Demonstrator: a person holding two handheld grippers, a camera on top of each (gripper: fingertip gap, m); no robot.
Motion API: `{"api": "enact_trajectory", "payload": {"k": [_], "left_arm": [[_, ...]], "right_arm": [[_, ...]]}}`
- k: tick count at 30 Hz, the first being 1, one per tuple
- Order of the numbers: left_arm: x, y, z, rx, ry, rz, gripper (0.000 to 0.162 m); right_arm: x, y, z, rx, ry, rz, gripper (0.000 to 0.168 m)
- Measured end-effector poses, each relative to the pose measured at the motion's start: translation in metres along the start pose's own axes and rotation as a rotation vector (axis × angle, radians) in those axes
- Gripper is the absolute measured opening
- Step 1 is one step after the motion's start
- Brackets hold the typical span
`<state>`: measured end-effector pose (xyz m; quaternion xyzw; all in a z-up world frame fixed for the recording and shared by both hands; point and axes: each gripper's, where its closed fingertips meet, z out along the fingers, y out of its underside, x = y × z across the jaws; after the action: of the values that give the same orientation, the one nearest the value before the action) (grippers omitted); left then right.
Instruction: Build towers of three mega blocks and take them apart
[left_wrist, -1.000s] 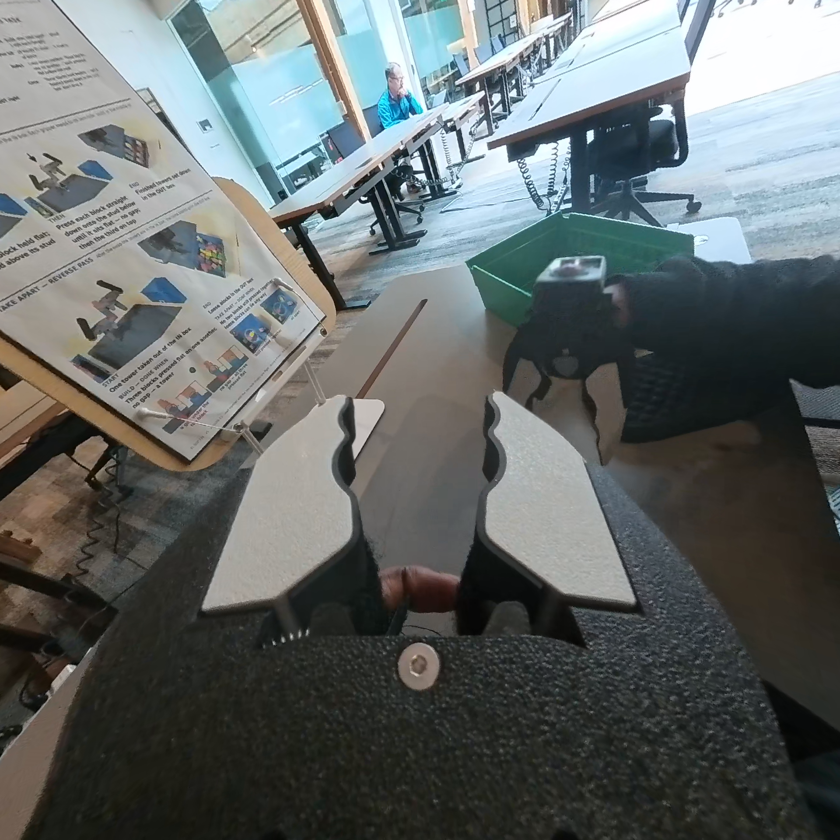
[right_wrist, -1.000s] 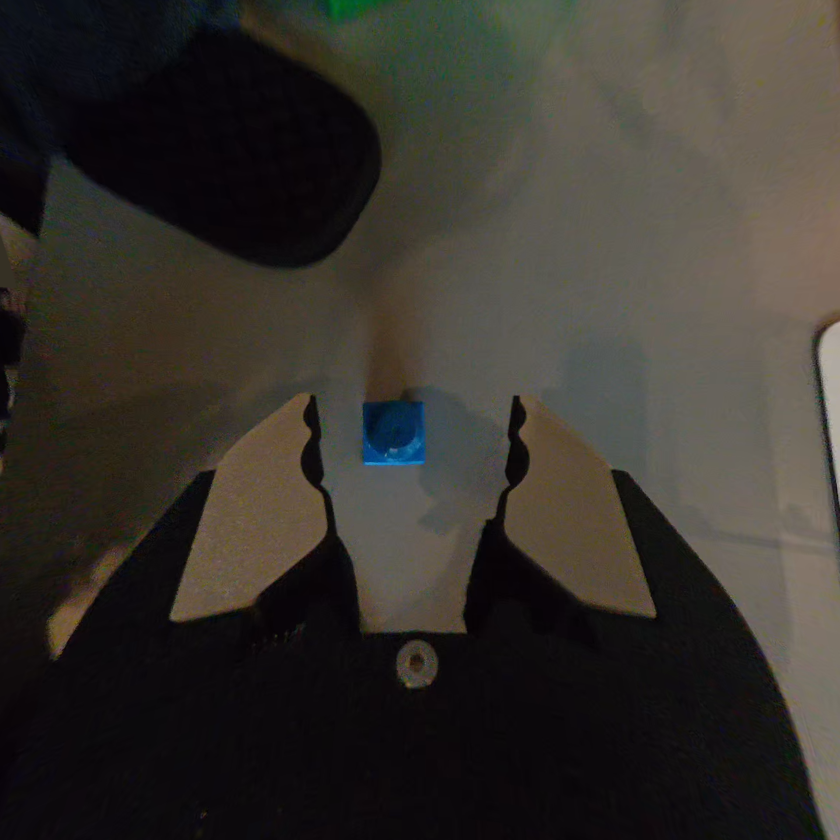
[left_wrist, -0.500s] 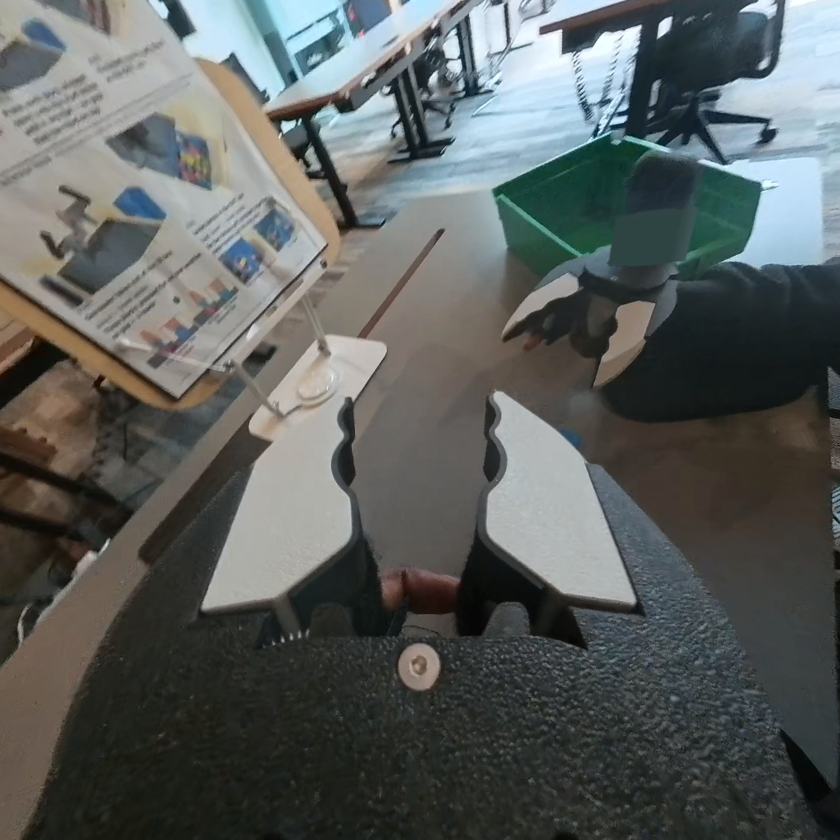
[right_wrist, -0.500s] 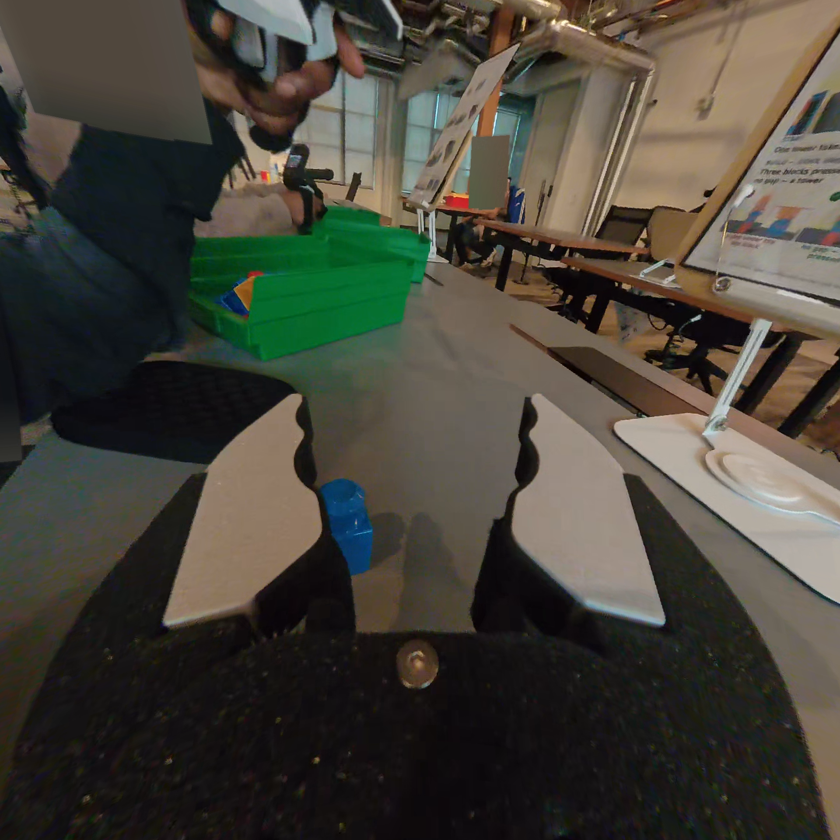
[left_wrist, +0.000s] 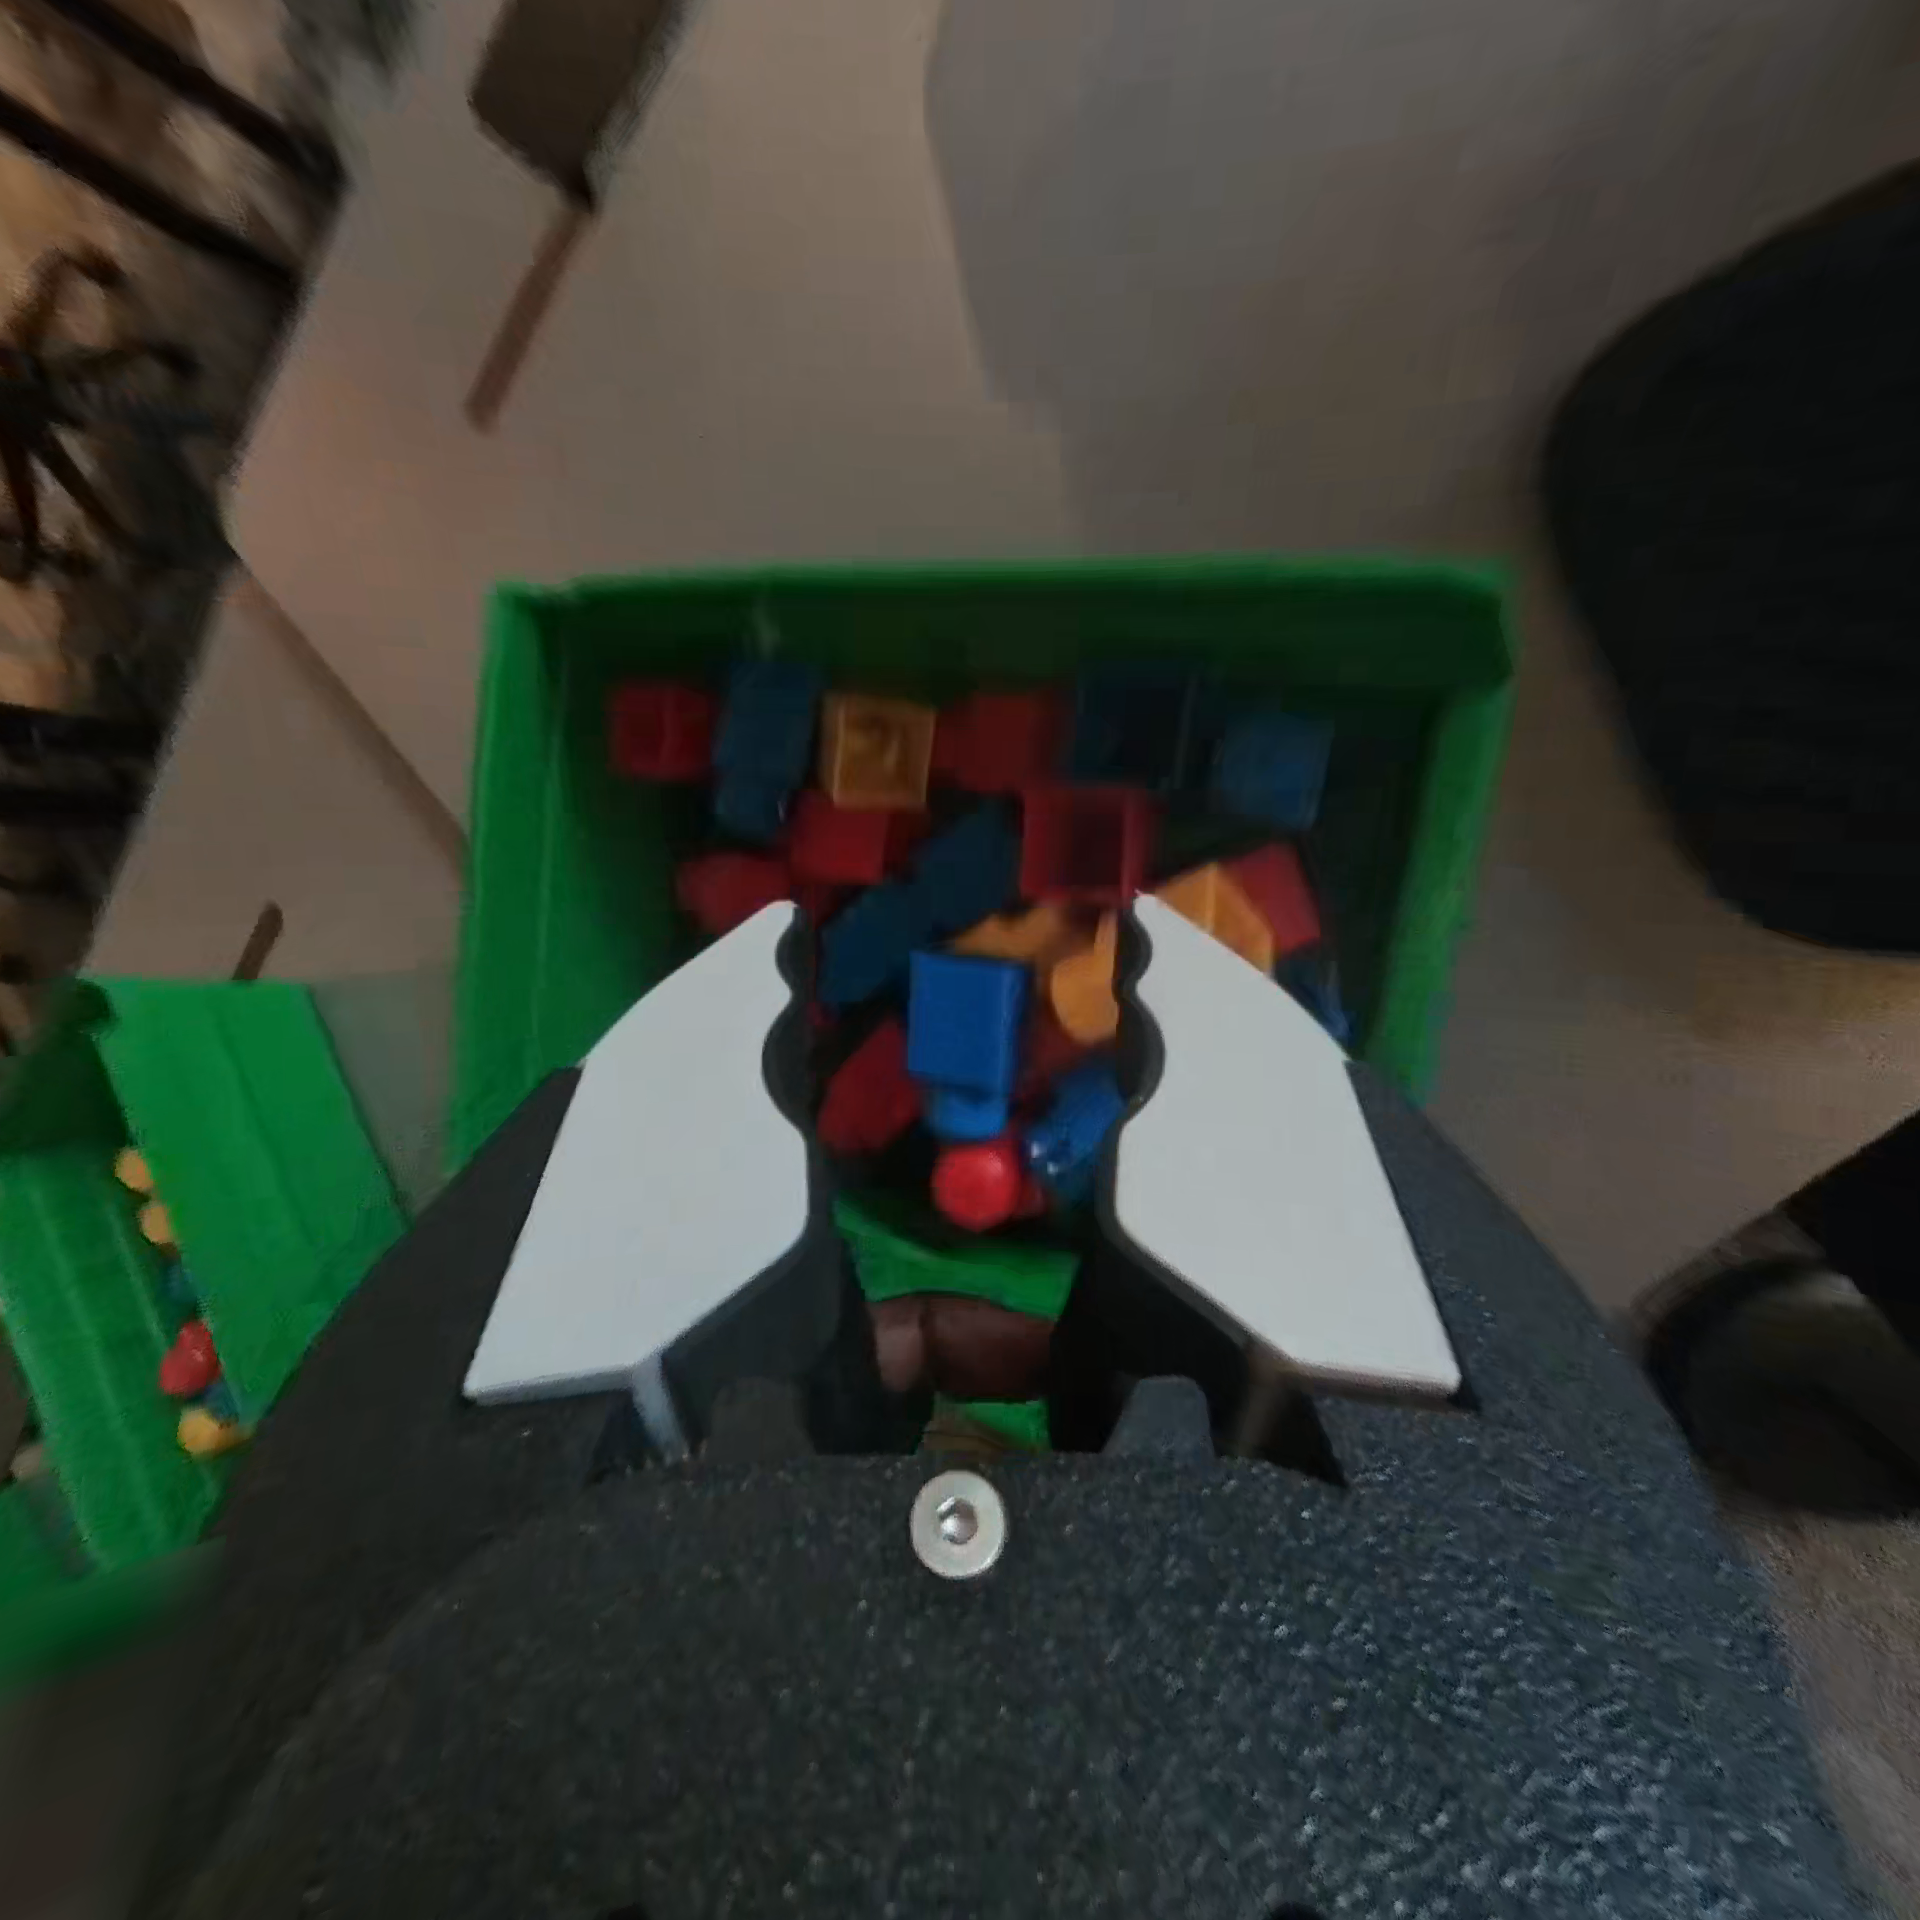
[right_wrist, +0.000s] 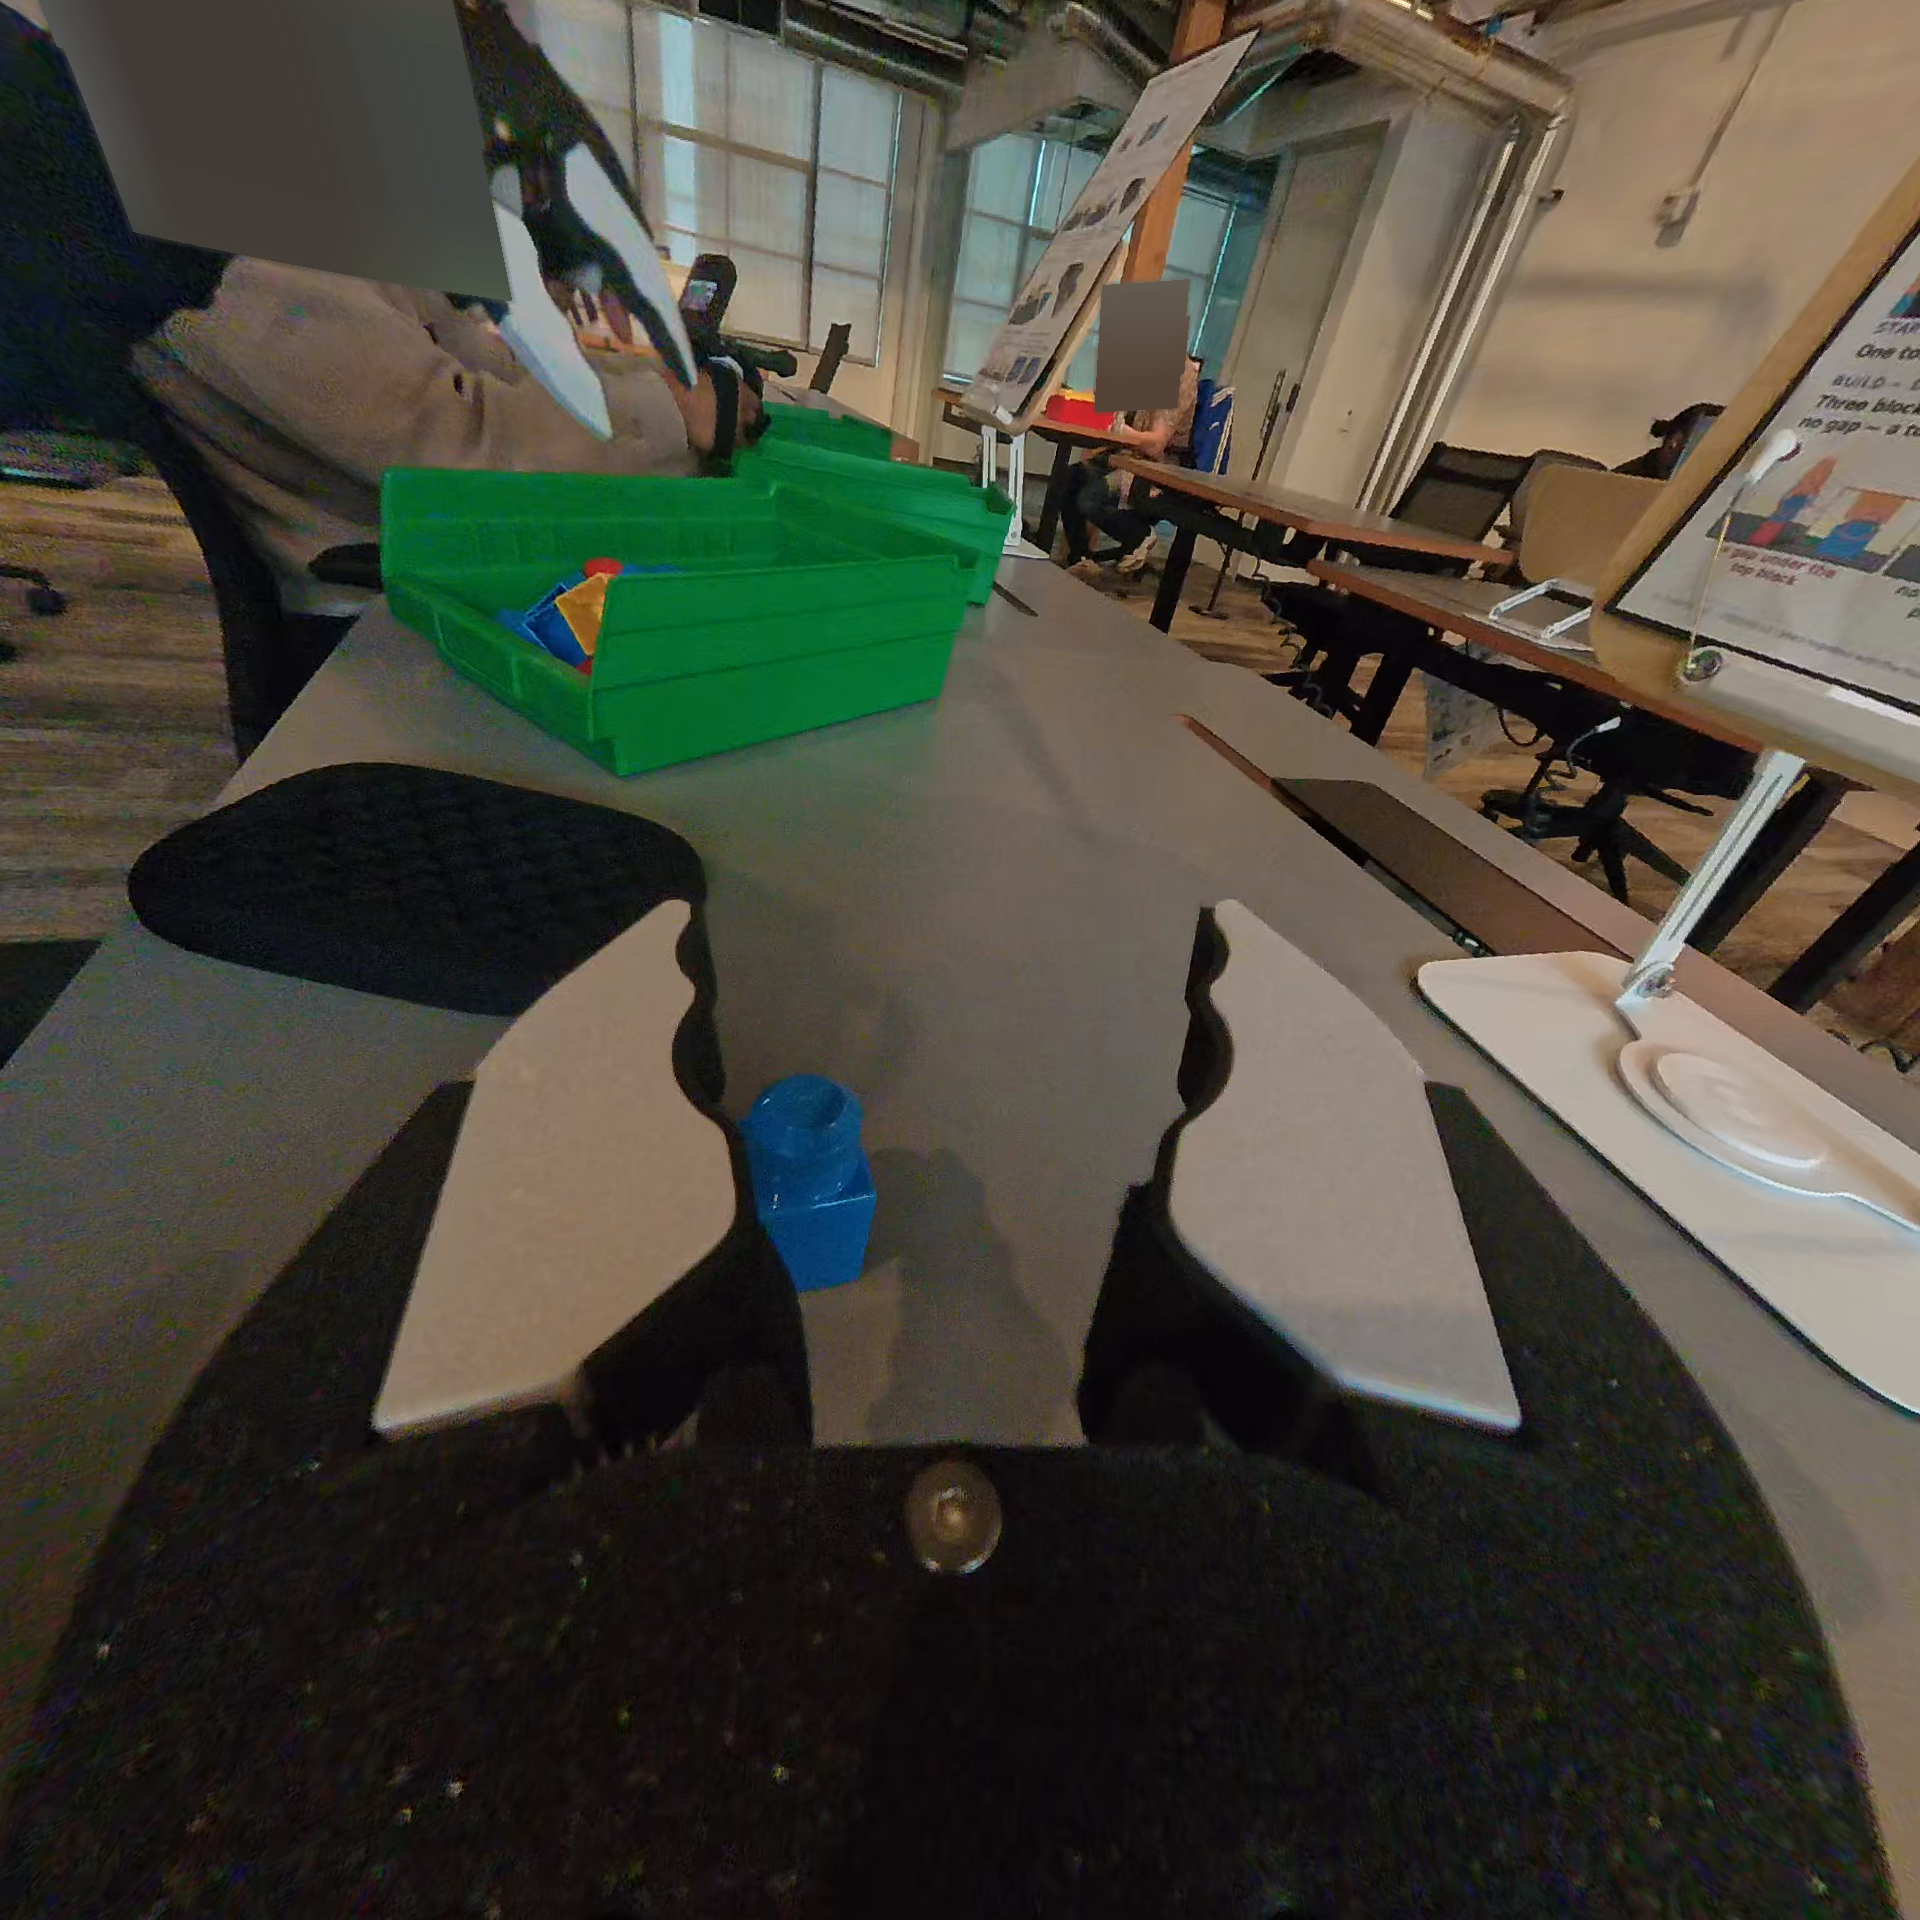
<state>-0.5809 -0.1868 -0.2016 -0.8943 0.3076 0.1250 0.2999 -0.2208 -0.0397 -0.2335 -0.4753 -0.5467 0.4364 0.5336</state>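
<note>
My left gripper (left_wrist: 961, 935) is open and empty. It points down into a green bin (left_wrist: 509, 831) filled with several red, blue and orange mega blocks; a blue block (left_wrist: 966, 1018) lies right under the gap between the fingers. The view is blurred. My right gripper (right_wrist: 945, 914) is open and held low over the grey table (right_wrist: 987, 883). A single blue block (right_wrist: 810, 1195) stands upright on the table between its fingers, close to the left finger; I cannot tell if they touch. The left gripper (right_wrist: 597, 312) also shows in the right wrist view, above the green bin (right_wrist: 727, 644).
A second green bin (left_wrist: 156, 1195) with a few blocks sits to the left of the first. A black mat (right_wrist: 416, 883) lies on the table's left edge. A white stand base (right_wrist: 1662, 1091) holding an instruction board (right_wrist: 1818, 468) is at the right. People sit at desks behind.
My left gripper swung from over the table to above the green bin and now points down. My right gripper tilted up from looking straight down; the blue block stays between its fingers.
</note>
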Motion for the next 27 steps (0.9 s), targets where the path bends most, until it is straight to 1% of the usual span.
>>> {"api": "enact_trajectory", "payload": {"k": [2, 4, 8, 11, 13, 16, 18, 21, 24, 27], "left_arm": [[-0.009, 0.036, 0.013, -0.09, 0.01, -0.029, 0.056], [-0.013, 0.058, 0.025, -0.129, 0.019, -0.021, 0.055], [-0.007, 0.081, 0.048, -0.197, 0.096, 0.013, 0.054], [-0.003, 0.095, 0.06, -0.266, 0.153, 0.031, 0.051], [-0.003, 0.101, 0.066, -0.3, 0.162, 0.043, 0.047], [0.0, 0.106, 0.072, -0.309, 0.183, 0.049, 0.036], [-0.001, 0.109, 0.074, -0.313, 0.177, 0.045, 0.035], [-0.01, 0.111, 0.067, -0.31, 0.126, -0.006, 0.035], [-0.024, 0.094, 0.049, -0.204, 0.039, -0.064, 0.034], [-0.022, 0.056, 0.023, -0.058, -0.005, -0.029, 0.034]], "right_arm": [[0.001, 0.001, 0.0, -0.005, 0.006, -0.004, 0.087], [0.001, 0.003, 0.001, -0.012, 0.006, -0.004, 0.087], [0.002, 0.007, 0.001, -0.027, 0.01, 0.001, 0.086], [0.003, 0.009, 0.001, -0.035, 0.018, -0.006, 0.086], [0.004, 0.01, 0.001, -0.04, 0.02, -0.007, 0.086], [0.004, 0.012, 0.002, -0.049, 0.019, -0.007, 0.085], [0.002, 0.014, 0.003, -0.059, 0.014, -0.012, 0.085], [0.0, 0.016, 0.004, -0.077, 0.006, -0.027, 0.085], [-0.004, 0.015, 0.004, -0.097, -0.009, -0.029, 0.082], [-0.016, 0.001, 0.004, -0.109, -0.025, -0.041, 0.076]]}}
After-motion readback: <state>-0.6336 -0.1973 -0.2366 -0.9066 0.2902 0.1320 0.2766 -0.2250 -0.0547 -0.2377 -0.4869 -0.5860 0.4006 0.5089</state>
